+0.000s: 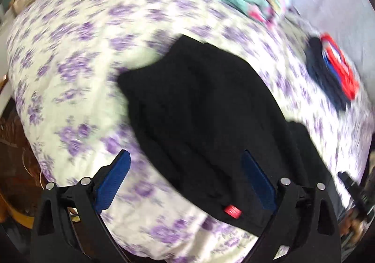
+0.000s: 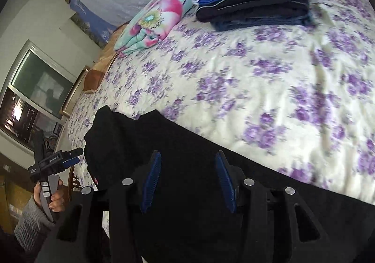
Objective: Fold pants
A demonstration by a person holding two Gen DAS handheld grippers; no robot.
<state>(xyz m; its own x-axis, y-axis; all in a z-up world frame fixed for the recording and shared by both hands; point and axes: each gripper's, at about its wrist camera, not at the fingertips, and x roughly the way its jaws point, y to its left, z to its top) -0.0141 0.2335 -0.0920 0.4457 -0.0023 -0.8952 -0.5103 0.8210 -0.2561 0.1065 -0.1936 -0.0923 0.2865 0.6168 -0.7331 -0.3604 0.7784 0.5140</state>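
On the floral bed [image 2: 269, 70] lie black pants [image 1: 199, 110]. We hold both claws, left [image 1: 185, 178] and right [image 2: 187, 181], open and empty above them.

Black pants [image 1: 201, 108] lie mid-frame on the floral bed [image 1: 77, 56]; the left tool [image 1: 185, 181] hovers wide open, lower frame; folded clothes [image 1: 332, 70] at right.
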